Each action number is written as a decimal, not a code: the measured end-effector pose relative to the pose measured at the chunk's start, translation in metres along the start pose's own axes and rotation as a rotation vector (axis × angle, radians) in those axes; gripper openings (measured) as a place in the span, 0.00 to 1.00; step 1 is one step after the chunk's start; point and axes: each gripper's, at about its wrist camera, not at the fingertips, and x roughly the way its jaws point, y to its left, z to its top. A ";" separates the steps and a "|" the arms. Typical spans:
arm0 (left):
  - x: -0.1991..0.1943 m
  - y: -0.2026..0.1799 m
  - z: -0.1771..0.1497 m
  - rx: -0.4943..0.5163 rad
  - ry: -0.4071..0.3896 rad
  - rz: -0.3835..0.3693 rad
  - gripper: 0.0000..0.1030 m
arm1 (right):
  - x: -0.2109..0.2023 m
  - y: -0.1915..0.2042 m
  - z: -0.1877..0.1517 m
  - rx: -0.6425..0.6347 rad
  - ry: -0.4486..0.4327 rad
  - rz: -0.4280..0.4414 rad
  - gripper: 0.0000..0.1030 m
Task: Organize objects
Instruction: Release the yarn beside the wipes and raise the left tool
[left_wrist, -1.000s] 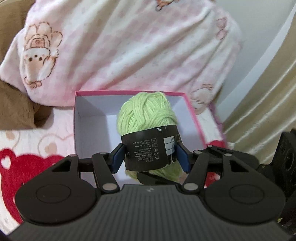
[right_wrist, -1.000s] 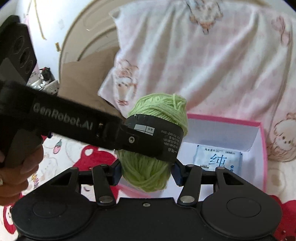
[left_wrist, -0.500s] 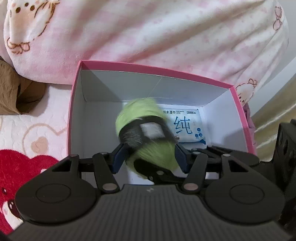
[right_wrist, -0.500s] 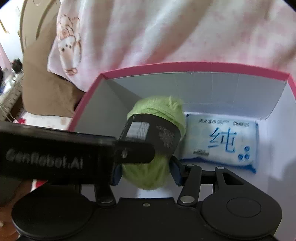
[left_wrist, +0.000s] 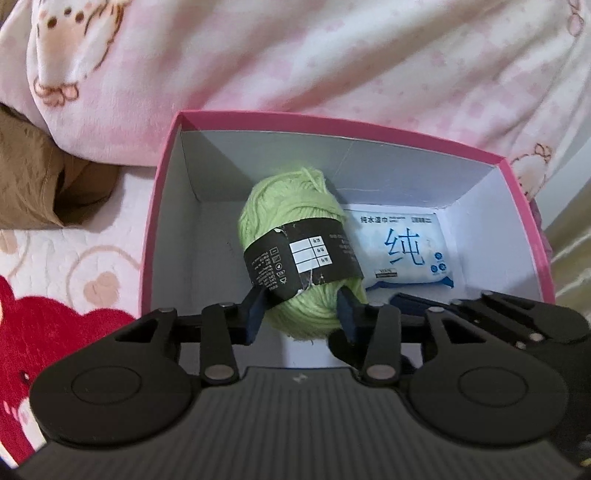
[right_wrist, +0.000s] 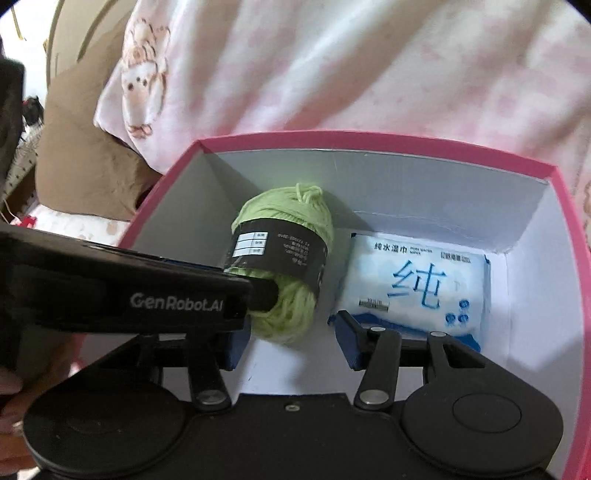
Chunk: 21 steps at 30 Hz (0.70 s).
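A green yarn ball (left_wrist: 291, 218) with a black paper band lies inside the pink box (left_wrist: 332, 123), against the white floor near the left wall. My left gripper (left_wrist: 302, 317) has its jaws closing, and its blue pads press the ball's near end from both sides. A white-and-blue wet wipes pack (left_wrist: 402, 251) lies flat to the right of the ball. In the right wrist view the yarn ball (right_wrist: 284, 229) sits just beyond my right gripper (right_wrist: 290, 345), which is open, its right pad apart from the yarn. The left gripper's finger (right_wrist: 258, 293) reaches in from the left.
A pink-and-white blanket (left_wrist: 295, 55) with bear prints is heaped behind the box. A brown cushion (left_wrist: 29, 184) lies at the left. The box rests on a cover with red hearts (left_wrist: 44, 317). A person's hand (right_wrist: 9, 391) shows at the left edge.
Both grippers came down over the box. The yarn ball sank from above the rim to the box floor and turned. The left jaws narrowed onto its near end; the right pads came off it.
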 end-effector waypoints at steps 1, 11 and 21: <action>-0.004 0.000 -0.001 0.007 0.000 -0.001 0.44 | -0.006 -0.001 -0.001 0.002 -0.004 0.011 0.54; -0.104 -0.010 -0.015 -0.016 0.007 -0.056 0.64 | -0.106 -0.007 -0.008 -0.036 -0.059 0.037 0.55; -0.188 -0.056 -0.039 0.205 0.040 0.014 0.65 | -0.208 0.004 -0.015 -0.079 -0.023 -0.024 0.59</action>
